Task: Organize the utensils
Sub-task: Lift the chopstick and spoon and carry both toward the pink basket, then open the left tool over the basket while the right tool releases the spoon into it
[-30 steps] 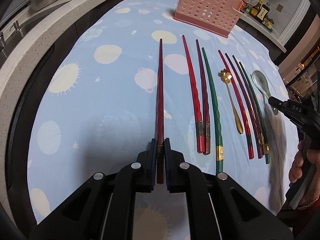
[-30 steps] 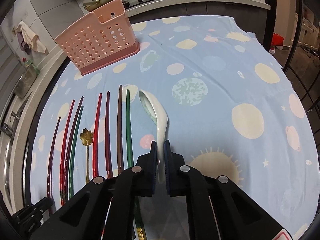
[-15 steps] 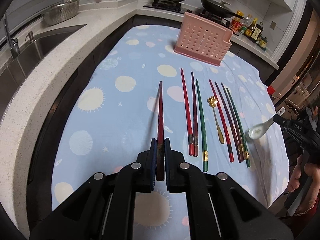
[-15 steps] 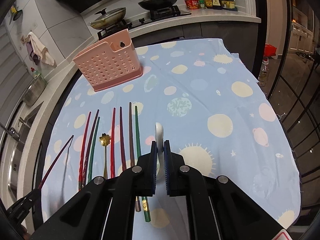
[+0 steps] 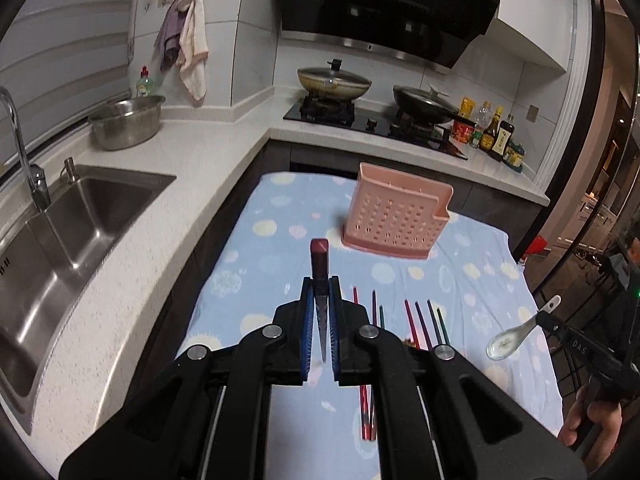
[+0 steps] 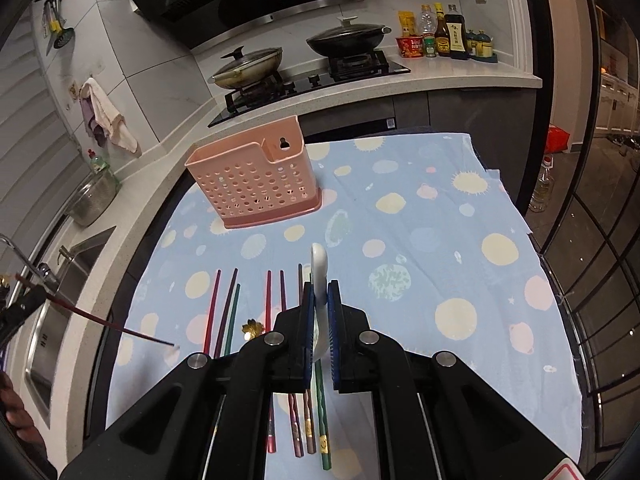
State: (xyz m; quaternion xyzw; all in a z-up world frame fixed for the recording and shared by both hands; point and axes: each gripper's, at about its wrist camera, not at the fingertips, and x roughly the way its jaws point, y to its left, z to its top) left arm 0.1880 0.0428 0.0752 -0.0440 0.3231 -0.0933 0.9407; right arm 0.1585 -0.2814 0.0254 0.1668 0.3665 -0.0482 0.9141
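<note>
Bare cloth (image 6: pixel 420 240) separates chopstick row (image 6: pixel 256 312) from basket (image 6: pixel 256 184)

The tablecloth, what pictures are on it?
The tablecloth is light blue with suns, planets, stars and pale round spots. The right wrist view shows it best.

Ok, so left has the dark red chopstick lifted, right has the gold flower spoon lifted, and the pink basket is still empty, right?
Not the gold one. The right gripper holds the white ceramic spoon; the right wrist view shows the gold flower spoon lying among the chopsticks. The left gripper does hold the dark red chopstick, and nothing shows in the pink basket.
</note>
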